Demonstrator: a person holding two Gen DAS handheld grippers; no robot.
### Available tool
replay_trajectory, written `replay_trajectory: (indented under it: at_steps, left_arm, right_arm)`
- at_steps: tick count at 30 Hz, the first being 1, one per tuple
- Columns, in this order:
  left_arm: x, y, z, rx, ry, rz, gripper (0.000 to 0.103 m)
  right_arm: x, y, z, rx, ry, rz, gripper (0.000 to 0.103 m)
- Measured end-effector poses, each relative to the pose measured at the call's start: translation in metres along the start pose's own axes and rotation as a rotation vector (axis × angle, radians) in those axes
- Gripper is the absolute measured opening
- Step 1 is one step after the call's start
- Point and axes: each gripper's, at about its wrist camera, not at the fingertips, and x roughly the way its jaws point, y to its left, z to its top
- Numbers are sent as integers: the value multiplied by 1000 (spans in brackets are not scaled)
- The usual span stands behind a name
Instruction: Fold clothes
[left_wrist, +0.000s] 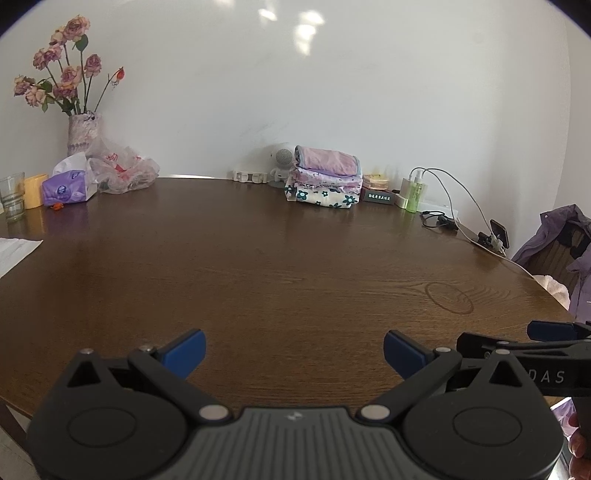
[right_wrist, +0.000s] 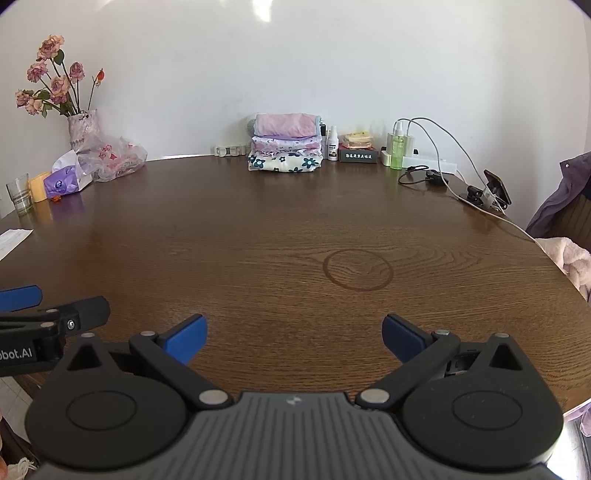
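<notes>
Both spread wide, empty: left hand-held gripper (left_wrist: 294, 350), right hand-held gripper (right_wrist: 294, 334). Folded clothes stack (right_wrist: 284, 143) far ahead across tabletop (right_wrist: 277, 229). Loose pink garment (right_wrist: 570, 260) off right edge: soft, light, limp; pinch at hem corners.

The table (right_wrist: 258, 229) lies bare wood from 6 o'clock to its middle. Obstacles line the far rim: folded clothes (right_wrist: 284, 144) at 12, vase (right_wrist: 83, 127), plastic bag (right_wrist: 114, 157) and tissue pack (right_wrist: 62, 181) at 10, glass (right_wrist: 19, 194) at 9, cables (right_wrist: 480, 199) and green bottle (right_wrist: 398, 151) at 2.
</notes>
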Motion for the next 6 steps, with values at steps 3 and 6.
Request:
replay_trajectory:
  at_steps: [3, 6]
  left_arm:
    - [-1, 0, -2, 4, -9, -1, 103]
    - [0, 0, -2, 2, -6, -3, 103]
  right_arm:
    - [2, -1, -1, 3, 4, 0, 103]
    - [3, -2, -2, 8, 9, 0, 103]
